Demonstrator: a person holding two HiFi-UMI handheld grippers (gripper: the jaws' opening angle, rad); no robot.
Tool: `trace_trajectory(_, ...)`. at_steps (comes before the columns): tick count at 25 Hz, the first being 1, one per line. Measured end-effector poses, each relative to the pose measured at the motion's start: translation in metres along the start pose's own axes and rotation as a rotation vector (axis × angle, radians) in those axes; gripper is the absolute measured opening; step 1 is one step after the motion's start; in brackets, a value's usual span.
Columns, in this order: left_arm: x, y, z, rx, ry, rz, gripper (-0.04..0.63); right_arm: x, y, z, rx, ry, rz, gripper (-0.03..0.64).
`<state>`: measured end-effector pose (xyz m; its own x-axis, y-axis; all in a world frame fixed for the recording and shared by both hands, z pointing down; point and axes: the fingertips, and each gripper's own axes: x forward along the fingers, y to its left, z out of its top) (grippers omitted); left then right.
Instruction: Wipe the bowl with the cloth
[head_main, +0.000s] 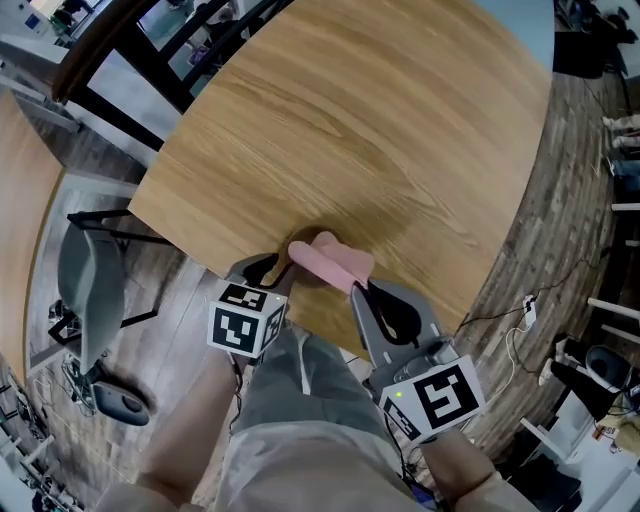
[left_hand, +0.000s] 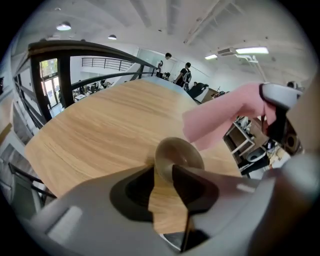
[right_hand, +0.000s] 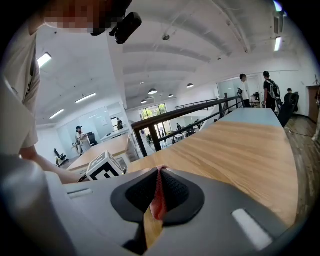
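A small beige bowl (left_hand: 180, 152) sits at the tips of my left gripper (left_hand: 162, 170), which is shut on its wall: one jaw outside, the other inside. The bowl hangs close over the wooden table (head_main: 350, 130) near its front edge. A pink cloth (head_main: 330, 260) is draped beside and over the bowl and hides it in the head view. My right gripper (head_main: 357, 288) is shut on the cloth, and a thin pink strip (right_hand: 159, 202) shows between its pads. In the left gripper view the cloth (left_hand: 225, 117) hangs from the right gripper (left_hand: 272, 107), just right of the bowl.
The table (right_hand: 240, 150) stretches far ahead. A grey chair (head_main: 85, 290) stands on the floor at the left. Cables (head_main: 520, 320) lie on the floor at the right. A dark railing (left_hand: 75, 55) runs behind the table. People (right_hand: 267, 90) stand far off.
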<state>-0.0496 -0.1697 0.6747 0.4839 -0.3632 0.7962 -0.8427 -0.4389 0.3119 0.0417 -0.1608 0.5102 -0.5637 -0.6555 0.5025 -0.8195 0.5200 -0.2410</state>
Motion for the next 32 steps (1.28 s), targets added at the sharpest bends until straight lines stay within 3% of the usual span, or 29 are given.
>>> trace_trajectory(8, 0.021, 0.005, -0.007, -0.059, 0.03, -0.007, 0.112, 0.009, -0.002, -0.023, 0.028, 0.046, 0.017, 0.014)
trace_trajectory(13, 0.028, 0.013, -0.003, -0.108, -0.001, 0.013, 0.029, 0.016, -0.004, -0.032, 0.038, 0.064, 0.026, 0.014)
trace_trajectory(17, 0.028, 0.012, 0.001, -0.139, -0.028, 0.013, 0.017, 0.015, -0.006, -0.034, 0.039, 0.067, 0.026, 0.014)
trace_trajectory(25, 0.012, 0.002, 0.022, -0.112, -0.096, 0.025, 0.014, 0.009, -0.005, -0.022, 0.016, 0.041, 0.024, 0.014)
trace_trajectory(32, -0.031, -0.025, 0.061, -0.044, -0.185, 0.011, 0.014, -0.004, 0.008, 0.005, -0.048, -0.002, 0.042, 0.014)
